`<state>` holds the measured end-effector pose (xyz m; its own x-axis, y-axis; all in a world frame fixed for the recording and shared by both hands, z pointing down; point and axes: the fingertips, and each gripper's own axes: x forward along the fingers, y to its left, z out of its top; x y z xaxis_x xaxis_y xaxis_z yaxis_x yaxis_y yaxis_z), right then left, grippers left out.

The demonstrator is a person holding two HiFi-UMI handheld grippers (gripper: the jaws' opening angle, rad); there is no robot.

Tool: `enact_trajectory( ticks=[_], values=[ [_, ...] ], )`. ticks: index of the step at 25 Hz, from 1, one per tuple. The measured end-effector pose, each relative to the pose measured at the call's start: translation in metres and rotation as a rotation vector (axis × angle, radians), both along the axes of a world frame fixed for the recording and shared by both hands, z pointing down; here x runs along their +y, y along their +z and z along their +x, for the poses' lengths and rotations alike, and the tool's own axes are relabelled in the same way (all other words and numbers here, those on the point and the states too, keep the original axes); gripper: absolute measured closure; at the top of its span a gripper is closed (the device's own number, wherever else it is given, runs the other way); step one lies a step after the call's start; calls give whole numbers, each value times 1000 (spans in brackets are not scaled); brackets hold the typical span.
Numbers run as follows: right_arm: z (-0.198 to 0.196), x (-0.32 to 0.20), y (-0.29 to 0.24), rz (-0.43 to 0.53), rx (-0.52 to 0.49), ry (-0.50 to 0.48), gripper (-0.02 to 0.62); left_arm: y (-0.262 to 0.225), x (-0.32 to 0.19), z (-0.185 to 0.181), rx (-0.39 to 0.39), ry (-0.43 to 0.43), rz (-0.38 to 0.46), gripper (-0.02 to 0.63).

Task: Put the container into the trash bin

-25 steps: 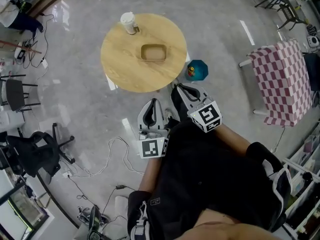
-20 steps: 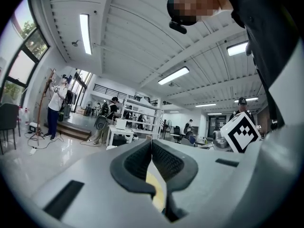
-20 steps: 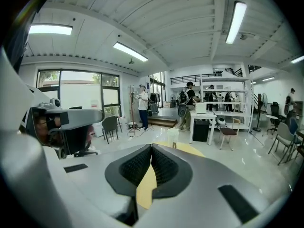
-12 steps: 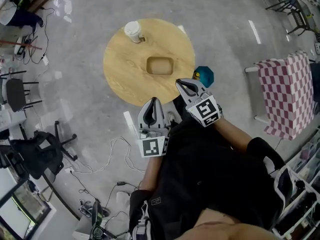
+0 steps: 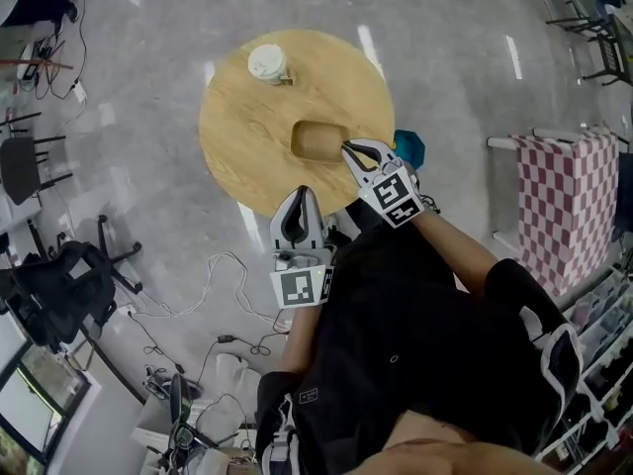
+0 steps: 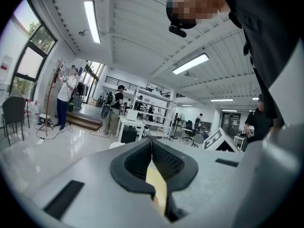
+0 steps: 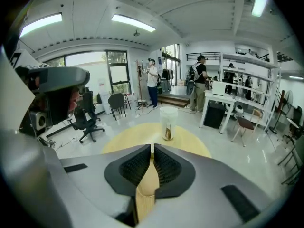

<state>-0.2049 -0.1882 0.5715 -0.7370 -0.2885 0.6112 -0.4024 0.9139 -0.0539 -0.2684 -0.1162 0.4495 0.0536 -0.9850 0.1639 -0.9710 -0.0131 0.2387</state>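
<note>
A shallow brown container (image 5: 318,139) lies near the middle of the round wooden table (image 5: 247,156). My right gripper (image 5: 346,147) is shut, and its tips sit just at the container's right side; whether they touch it I cannot tell. My left gripper (image 5: 302,190) is shut too and empty, with its tips over the table's near edge. The teal trash bin (image 5: 409,146) stands on the floor right of the table, partly hidden behind the right gripper. In the right gripper view the shut gripper (image 7: 152,146) points over the table (image 7: 185,139) towards a lidded cup (image 7: 167,123). The left gripper (image 6: 151,140) shows its jaws together.
The lidded cup (image 5: 267,63) stands at the table's far left edge. A red-checked cloth (image 5: 569,206) hangs on a frame to the right. A black office chair (image 5: 59,295) and loose cables (image 5: 198,305) are on the floor at left. People stand far off (image 7: 200,84).
Both grippers have moved forward to the table. The right one has come from beside the bin to the container's right side, and the left one's tips have reached the table's near edge.
</note>
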Motion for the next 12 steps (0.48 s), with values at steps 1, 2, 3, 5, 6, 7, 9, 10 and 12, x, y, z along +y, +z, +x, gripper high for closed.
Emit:
enact_trajectory(
  ticks=[1,2,3,5,6,7,9,10,12],
  values=[
    [-1,-6,10,-13,27,-13,565,3,-5,-1,7,-5,-9,595],
    [-3,-13,21,-24,55,-23,565,6,-11,-2,13,-9,-16,595],
    [-4,-20,33,-33,82,-33,565,9,-17,-4,15,-12,-20,595],
    [-7,-32,57,-51,129,-54,563,15,-28,-4,18,-18,-30,595],
    [-8,-37,69,-63,152,-65,563,18,-32,-4,20,-22,-35,595],
    [-9,-40,81,-78,174,-76,563,20,-36,-5,22,-27,-40,595],
    [-11,-44,104,-106,220,-99,561,23,-41,-9,23,-39,-50,595],
    [-12,-45,115,-116,243,-111,560,24,-43,-12,24,-44,-56,595],
    [-15,-47,133,-130,283,-133,546,28,-46,-18,26,-51,-69,595]
  ],
)
